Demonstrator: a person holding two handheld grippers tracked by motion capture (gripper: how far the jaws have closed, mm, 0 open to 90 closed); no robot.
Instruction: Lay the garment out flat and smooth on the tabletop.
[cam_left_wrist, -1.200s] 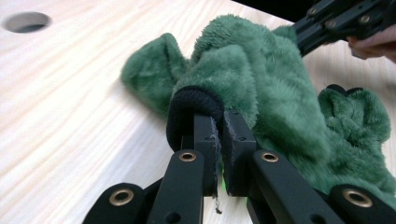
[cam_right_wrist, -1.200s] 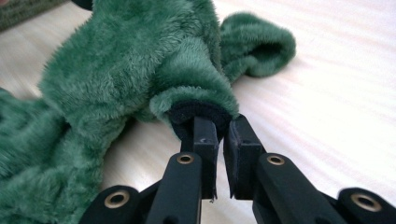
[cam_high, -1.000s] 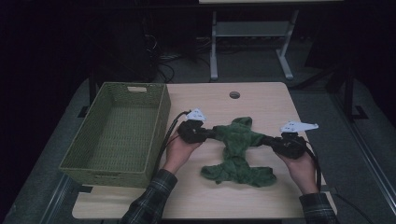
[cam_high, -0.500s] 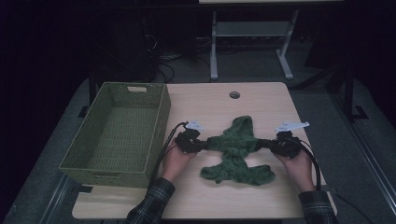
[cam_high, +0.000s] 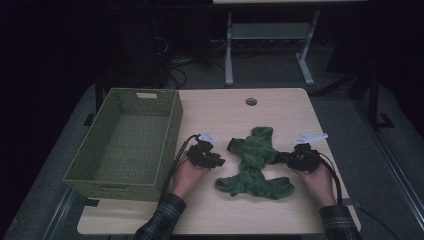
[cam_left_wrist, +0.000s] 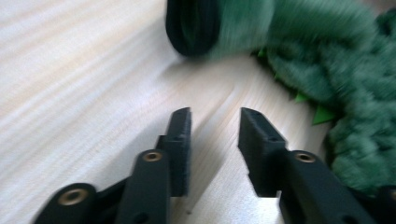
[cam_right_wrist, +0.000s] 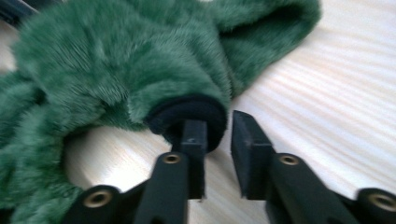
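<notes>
Since both sleeve ends now lie on the desk (cam_high: 240, 212) near its front edge, the step in hand looks like letting go of the green fleece garment (cam_high: 255, 160) cleanly so that it stays spread. The left gripper (cam_high: 220, 161) has just been opening. Its jaws stand apart with bare wood between them, and the left cuff (cam_left_wrist: 194, 25) lies a little ahead, free of the pads. The right gripper (cam_high: 282, 157) has also just been opening. Its jaws are apart and grip nothing, but the right cuff (cam_right_wrist: 187, 114) rests against the tip of one jaw.

To do this well, I would widen the right jaws a touch more and draw that hand straight back toward the front right corner, low and slow. That should keep the pile from snagging and pulling the sleeve with it. The left hand can back away the same way.

The garment lies in the middle of the desk, arms out to either side and body running toward the far edge. The basket (cam_high: 172, 125) stands along the left edge, well clear of it, and the cable hole (cam_high: 251, 101) sits near the far edge.
</notes>
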